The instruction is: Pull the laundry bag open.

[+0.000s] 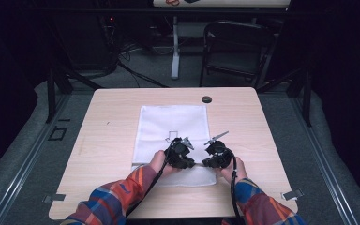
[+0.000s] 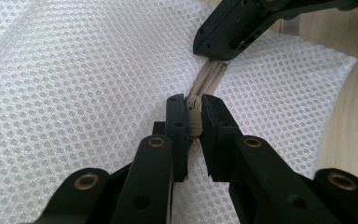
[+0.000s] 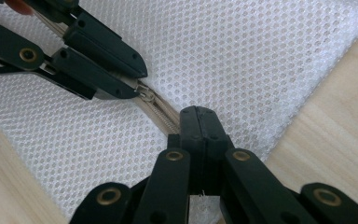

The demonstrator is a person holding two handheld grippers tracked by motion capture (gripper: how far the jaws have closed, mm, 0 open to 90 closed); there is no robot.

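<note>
— What do the two tools hold at the near edge of the table [image 1: 103,140]?

— The left gripper [image 2: 194,116] has its jaws pinched on the beige zipper pull [image 2: 194,119] of a white mesh bag [image 1: 173,124]; the right gripper [image 3: 199,122], just to its right, is clamped tight on the zipper tape [image 3: 165,114] and the bag's edge, anchoring it; the bag lies flat in the middle of the table, its zipper running along the near edge.

— Opening or closing it?

— Hard to tell from here; between the two grippers the zipper teeth look meshed, so that short stretch appears closed; the part to the left of the slider is hidden under the jaws.

— How much is left?

— By my reading the slider sits near the right-hand end of the zipper; either a closing pull is almost finished, or an opening pull leftward has barely begun; both grips look secure for either.
</note>
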